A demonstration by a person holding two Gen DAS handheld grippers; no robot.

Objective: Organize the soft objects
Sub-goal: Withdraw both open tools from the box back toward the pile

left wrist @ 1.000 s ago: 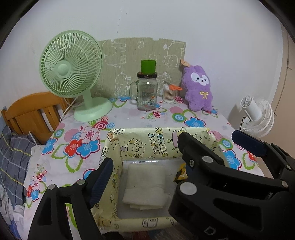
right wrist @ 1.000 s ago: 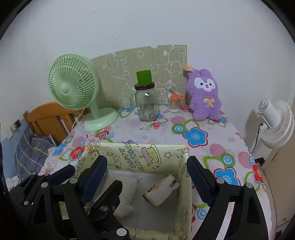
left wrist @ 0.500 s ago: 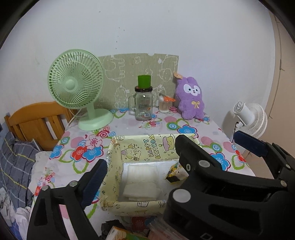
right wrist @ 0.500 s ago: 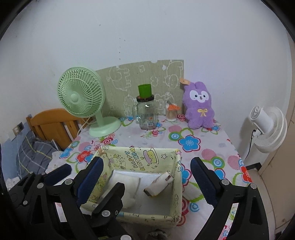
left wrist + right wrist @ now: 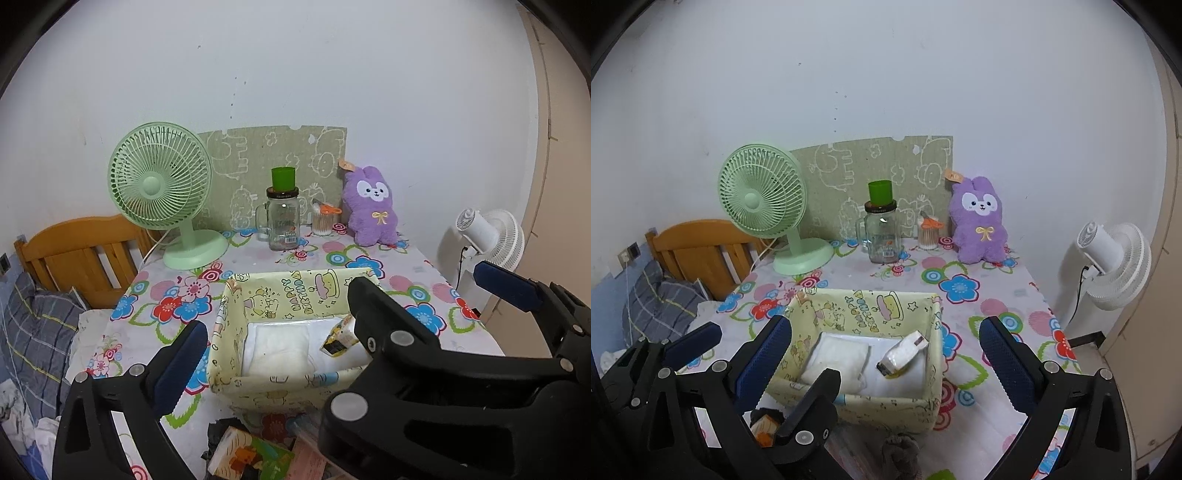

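Soft white pad (image 5: 837, 359) and small pack (image 5: 903, 354) laid inside yellow box (image 5: 925, 404). Both grippers' fingers just spread wide, nothing held. Box set on flowery surface (image 5: 993, 291). Purple bunny (image 5: 979, 221) seated by wall.

The table (image 5: 1004, 291) had a loud flower-print cloth over it. Along the back by the wall stood a mint green fan (image 5: 764, 199) on the left, then a glass mug jar (image 5: 882, 236), a little pot of cotton swabs (image 5: 928, 236) and a purple plush bunny (image 5: 979, 221) on the right. A yellow cartoon fabric box (image 5: 871, 314) sat near the front edge, well apart from that row.
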